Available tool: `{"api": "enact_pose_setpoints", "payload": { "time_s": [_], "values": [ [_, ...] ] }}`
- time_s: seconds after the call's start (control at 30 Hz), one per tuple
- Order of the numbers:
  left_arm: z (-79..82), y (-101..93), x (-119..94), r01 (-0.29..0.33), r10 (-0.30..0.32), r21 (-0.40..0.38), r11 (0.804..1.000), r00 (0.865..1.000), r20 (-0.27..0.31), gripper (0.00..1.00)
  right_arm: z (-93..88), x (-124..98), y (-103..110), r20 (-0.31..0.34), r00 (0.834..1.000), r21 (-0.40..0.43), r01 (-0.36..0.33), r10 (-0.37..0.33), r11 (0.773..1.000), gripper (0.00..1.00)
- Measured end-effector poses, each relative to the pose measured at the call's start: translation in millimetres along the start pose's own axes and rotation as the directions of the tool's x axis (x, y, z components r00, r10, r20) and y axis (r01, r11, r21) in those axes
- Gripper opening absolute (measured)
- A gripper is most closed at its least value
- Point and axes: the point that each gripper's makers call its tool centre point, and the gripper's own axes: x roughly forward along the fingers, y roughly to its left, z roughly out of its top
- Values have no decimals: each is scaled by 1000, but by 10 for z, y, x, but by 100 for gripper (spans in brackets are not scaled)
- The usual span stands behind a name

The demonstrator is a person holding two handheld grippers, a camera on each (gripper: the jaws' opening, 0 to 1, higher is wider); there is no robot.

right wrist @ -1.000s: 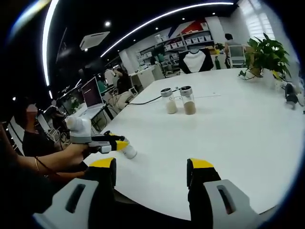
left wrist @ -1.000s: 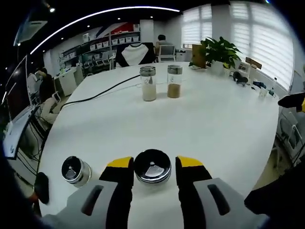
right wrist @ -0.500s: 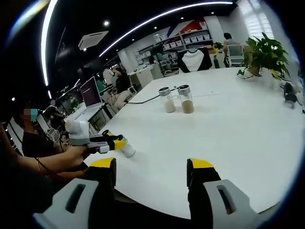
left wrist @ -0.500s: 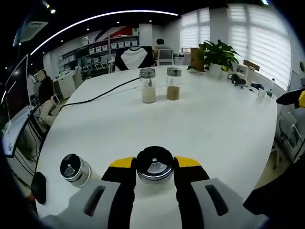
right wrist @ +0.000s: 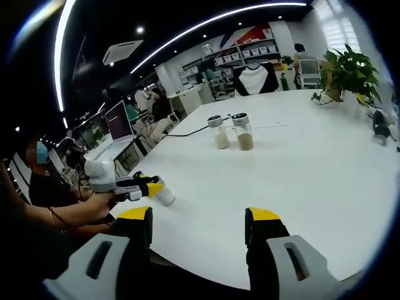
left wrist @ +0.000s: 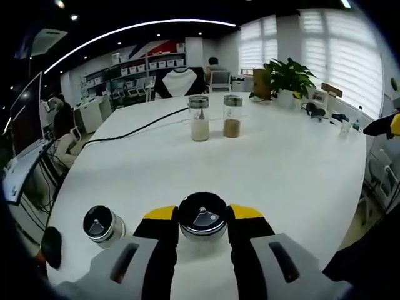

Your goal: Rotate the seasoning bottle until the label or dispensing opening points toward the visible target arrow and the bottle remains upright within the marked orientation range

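Observation:
A seasoning bottle (left wrist: 201,220) with a black and silver lid stands upright on the white table (left wrist: 281,169), near its front edge. My left gripper (left wrist: 200,212) is shut on it, one yellow-tipped jaw pressed against each side of the lid. From the right gripper view, the left gripper (right wrist: 145,186) is held by a hand at the table's left edge, with the bottle (right wrist: 165,197) at its tip. My right gripper (right wrist: 199,217) is open over the table's near edge, with nothing between its fingers.
A second bottle (left wrist: 101,224) stands just left of the held one. Two more bottles (left wrist: 199,117) (left wrist: 232,115) stand side by side at mid-table, with a black cable (left wrist: 125,127) to their left. A potted plant (left wrist: 287,75) sits at the far right.
The left jaws have closed from a small gap onto the bottle's lid. The left gripper view has shifted slightly. The right gripper stays open and in place.

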Motion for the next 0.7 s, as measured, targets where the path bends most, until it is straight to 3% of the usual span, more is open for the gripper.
{"api": "enact_pose_setpoints", "payload": {
  "time_s": [0.2, 0.27, 0.33, 0.63, 0.7],
  "values": [
    [48, 128, 55, -36, 36, -4, 999, 999, 0, 32, 47, 49, 22, 6, 1000, -8, -9, 9, 1000, 59],
    [58, 186, 64, -43, 44, -33, 999, 999, 8, 32, 127, 63, 60, 47, 998, -14, -31, 31, 999, 59],
    [57, 224, 69, -51, 51, -46, 998, 999, 7, 32, 144, 60, 71, 48, 998, -22, -29, 30, 999, 59],
    [-16, 233, 91, -63, 63, -25, 998, 998, -19, 32, 171, 82, 51, 46, 999, -52, -9, 11, 999, 59],
    [-2, 231, 98, -69, 69, -41, 997, 998, -2, 32, 160, 83, 52, 42, 999, -48, -8, 10, 999, 59]
  ]
}}
